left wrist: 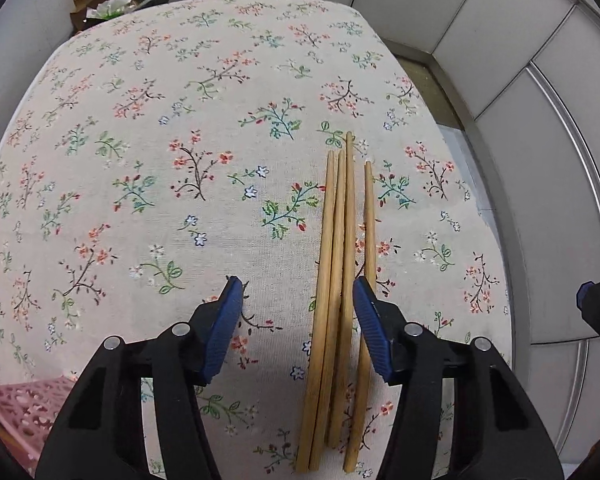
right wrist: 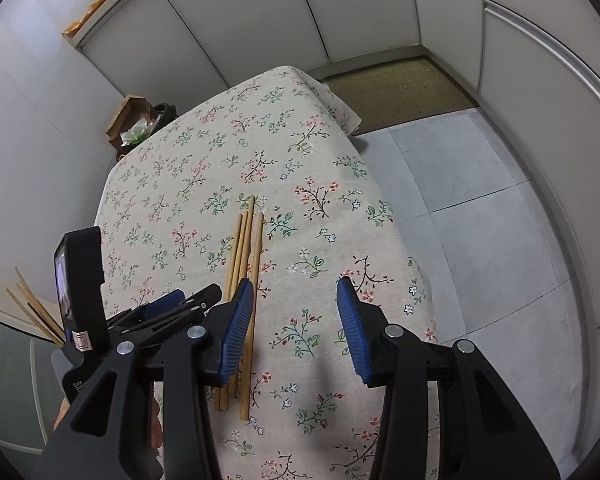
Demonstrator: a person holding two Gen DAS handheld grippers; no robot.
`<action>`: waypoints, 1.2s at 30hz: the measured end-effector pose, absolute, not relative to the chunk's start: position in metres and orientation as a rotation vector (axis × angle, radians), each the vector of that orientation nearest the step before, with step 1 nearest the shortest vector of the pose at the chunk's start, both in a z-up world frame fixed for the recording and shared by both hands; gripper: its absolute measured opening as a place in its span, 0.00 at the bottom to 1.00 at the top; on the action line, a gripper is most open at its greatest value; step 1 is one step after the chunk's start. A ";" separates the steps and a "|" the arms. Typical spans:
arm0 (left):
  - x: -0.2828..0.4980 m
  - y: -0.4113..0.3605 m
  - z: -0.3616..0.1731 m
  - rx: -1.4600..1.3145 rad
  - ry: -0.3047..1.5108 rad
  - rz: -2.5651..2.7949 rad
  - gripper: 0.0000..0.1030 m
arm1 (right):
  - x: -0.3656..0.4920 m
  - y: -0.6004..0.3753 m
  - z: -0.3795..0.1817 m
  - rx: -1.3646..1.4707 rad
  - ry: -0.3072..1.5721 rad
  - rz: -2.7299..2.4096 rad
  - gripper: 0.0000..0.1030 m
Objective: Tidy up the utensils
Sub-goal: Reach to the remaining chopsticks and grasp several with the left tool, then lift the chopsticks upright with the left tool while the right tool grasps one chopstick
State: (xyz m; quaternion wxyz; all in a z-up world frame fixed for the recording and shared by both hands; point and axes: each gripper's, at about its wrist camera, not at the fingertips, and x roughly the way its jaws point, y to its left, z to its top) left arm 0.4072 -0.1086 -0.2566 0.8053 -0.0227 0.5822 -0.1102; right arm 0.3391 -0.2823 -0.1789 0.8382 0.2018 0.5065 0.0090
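Note:
Several wooden chopsticks [left wrist: 340, 264] lie side by side on the floral tablecloth [left wrist: 160, 160], pointing away from me. My left gripper [left wrist: 296, 280] hangs low over them with its jaws apart. Most of the sticks run between its blue pads, close to the right pad [left wrist: 370, 320]. One stick passes under that pad, and the left pad [left wrist: 226, 320] touches nothing. In the right wrist view the same chopsticks [right wrist: 248, 248] run under the left finger of my right gripper [right wrist: 294, 280]. It is open, with only cloth between its pads. The left gripper [right wrist: 188, 298] sits just to its left.
A pink perforated basket [left wrist: 16, 408] is at the near left corner. More chopsticks [right wrist: 32, 304] stick up at the far left behind the left gripper. A cardboard box [right wrist: 132, 124] stands beyond the table's far corner. Tiled floor [right wrist: 480, 220] and a brown mat [right wrist: 396, 88] lie to the right.

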 end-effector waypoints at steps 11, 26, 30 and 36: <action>0.418 -0.112 -0.270 -0.052 1.289 -0.274 0.19 | 0.346 -0.273 -0.181 0.447 1.084 0.042 0.42; 0.426 -0.125 -0.278 0.086 1.290 -0.269 0.08 | 0.346 -0.274 -0.184 0.455 1.088 0.038 0.42; 0.423 -0.125 -0.278 0.056 1.283 -0.291 0.06 | 0.352 -0.274 -0.190 0.465 1.103 0.037 0.42; 0.406 -0.101 -0.242 -0.089 1.179 -0.322 0.06 | 0.365 -0.278 -0.215 0.504 1.159 0.032 0.40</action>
